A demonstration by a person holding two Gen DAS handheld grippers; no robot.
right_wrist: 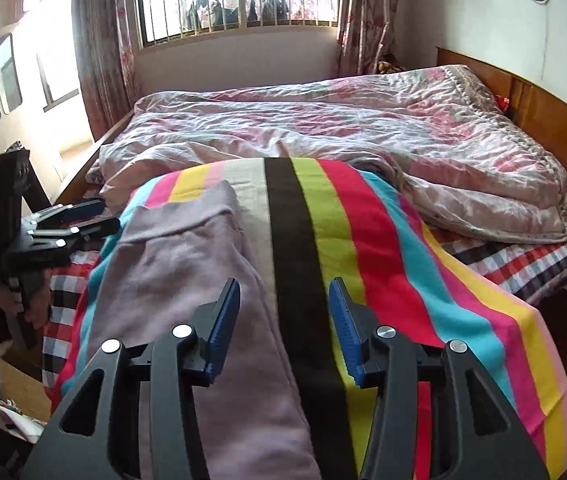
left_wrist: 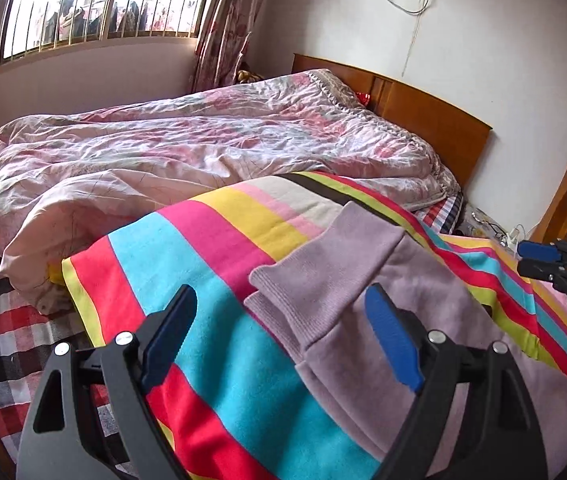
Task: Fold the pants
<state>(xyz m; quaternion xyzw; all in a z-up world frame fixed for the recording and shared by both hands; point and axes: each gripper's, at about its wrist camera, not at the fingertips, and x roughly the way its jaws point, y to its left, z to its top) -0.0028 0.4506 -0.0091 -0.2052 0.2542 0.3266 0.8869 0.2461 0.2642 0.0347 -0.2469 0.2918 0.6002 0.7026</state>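
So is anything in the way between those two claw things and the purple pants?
Nothing visible. The pants lie bare on the striped blanket; the left hand-held gripper and the right hand-held gripper, both open, hover just above them with only air between.

— What did the pants (left_wrist: 367,300) look like?

— Pale lilac, soft knit, with ribbed cuffs at the leg ends.

— How did they lie?

— Flat on the striped blanket (left_wrist: 211,256), the two legs laid one on the other, the cuffs nearly matched, one showing just past the other.

— And from the right wrist view?

— The pants (right_wrist: 179,264) ran lengthways along the blanket's (right_wrist: 383,240) left part, the far end lying smooth, beside the dark stripe.
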